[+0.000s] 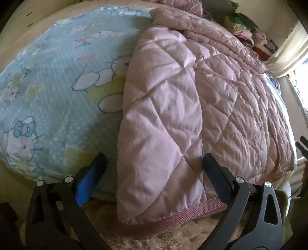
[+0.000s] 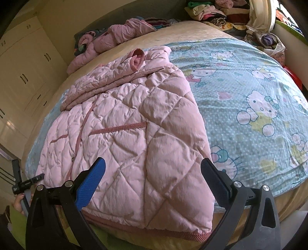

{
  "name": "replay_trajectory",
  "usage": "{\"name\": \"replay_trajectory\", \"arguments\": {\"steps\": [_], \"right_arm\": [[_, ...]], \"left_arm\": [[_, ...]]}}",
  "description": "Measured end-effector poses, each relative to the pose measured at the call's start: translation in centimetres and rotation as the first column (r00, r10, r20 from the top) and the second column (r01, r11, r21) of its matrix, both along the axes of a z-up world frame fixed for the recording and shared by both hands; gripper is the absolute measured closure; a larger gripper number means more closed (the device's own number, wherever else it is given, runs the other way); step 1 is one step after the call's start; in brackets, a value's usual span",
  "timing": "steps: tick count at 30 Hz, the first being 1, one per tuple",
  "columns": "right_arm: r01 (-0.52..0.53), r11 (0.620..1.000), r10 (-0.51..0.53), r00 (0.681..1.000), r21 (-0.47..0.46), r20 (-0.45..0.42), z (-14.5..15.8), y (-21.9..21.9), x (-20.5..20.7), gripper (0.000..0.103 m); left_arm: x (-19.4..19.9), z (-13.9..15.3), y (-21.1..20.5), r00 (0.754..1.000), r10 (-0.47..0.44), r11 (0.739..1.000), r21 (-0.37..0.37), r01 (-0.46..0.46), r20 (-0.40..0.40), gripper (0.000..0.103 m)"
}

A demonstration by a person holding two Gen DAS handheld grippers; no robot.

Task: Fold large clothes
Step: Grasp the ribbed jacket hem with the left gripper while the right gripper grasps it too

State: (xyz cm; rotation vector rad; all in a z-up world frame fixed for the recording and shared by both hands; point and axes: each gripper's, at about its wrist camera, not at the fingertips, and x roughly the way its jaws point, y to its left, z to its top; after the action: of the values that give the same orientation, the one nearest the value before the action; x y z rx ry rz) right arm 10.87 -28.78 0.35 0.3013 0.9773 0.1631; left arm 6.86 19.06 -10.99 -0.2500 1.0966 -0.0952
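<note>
**Jacket flat on bed, both tools open**

Left tool (image 1: 154, 165): jaws spread, empty, at lower frame over the jacket hem. Pink quilted jacket (image 2: 123, 123) lies centre-frame on the blue sheet (image 2: 250, 92). Right tool (image 2: 153, 169): jaws spread, empty.

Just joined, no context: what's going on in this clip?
A person with tongs in each hand is folding a pink quilted jacket spread on a bed over a Hello Kitty sheet. One side is already folded over the front, and a sleeve lies across the top. Both the left tongs and the right tongs are open at the hem end, straddling the jacket but gripping nothing. More clothes are piled at the far end of the bed.
</note>
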Motion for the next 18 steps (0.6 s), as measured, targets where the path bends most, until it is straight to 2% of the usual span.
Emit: {"name": "replay_trajectory", "arguments": {"steps": [2, 4, 5, 7, 10, 13, 18], "right_arm": [[0.0, 1.0, 0.0, 1.0, 0.0, -0.008, -0.2, -0.3, -0.2, 0.004], [0.0, 1.0, 0.0, 1.0, -0.005, -0.014, -0.4, -0.5, -0.5, 0.004], [0.001, 1.0, -0.001, 1.0, -0.007, -0.017, -0.5, -0.6, -0.6, 0.004], [0.001, 1.0, -0.001, 1.0, -0.004, -0.026, -0.8, -0.9, -0.8, 0.004], [-0.005, 1.0, 0.005, 0.999, 0.005, -0.039, -1.3, -1.3, -1.2, 0.004], [-0.018, 1.0, 0.019, 0.997, 0.006, -0.069, -2.1, -1.5, -1.6, 0.004], [-0.041, 0.999, 0.041, 0.993, 0.002, -0.114, -3.5, -1.5, -2.3, 0.004]], "left_arm": [[-0.1, 0.0, -0.1, 1.0, -0.008, 1.0, -0.018, 0.008, 0.002, 0.021], [-0.1, -0.1, -0.6, 1.0, -0.023, 0.999, -0.034, 0.023, 0.003, 0.039], [-0.1, 0.0, -1.0, 1.0, -0.025, 0.999, -0.021, 0.026, 0.004, 0.041], [-0.2, 0.3, -1.7, 0.999, -0.035, 0.999, -0.008, 0.035, 0.015, 0.057], [-0.2, 1.0, -2.3, 0.998, -0.035, 0.999, 0.006, 0.035, 0.046, 0.075], [-0.4, 2.4, -2.9, 0.995, -0.039, 0.999, 0.03, 0.036, 0.092, 0.085], [-0.4, 4.8, -2.7, 0.987, -0.029, 1.0, 0.009, 0.028, 0.161, 0.089]]}}
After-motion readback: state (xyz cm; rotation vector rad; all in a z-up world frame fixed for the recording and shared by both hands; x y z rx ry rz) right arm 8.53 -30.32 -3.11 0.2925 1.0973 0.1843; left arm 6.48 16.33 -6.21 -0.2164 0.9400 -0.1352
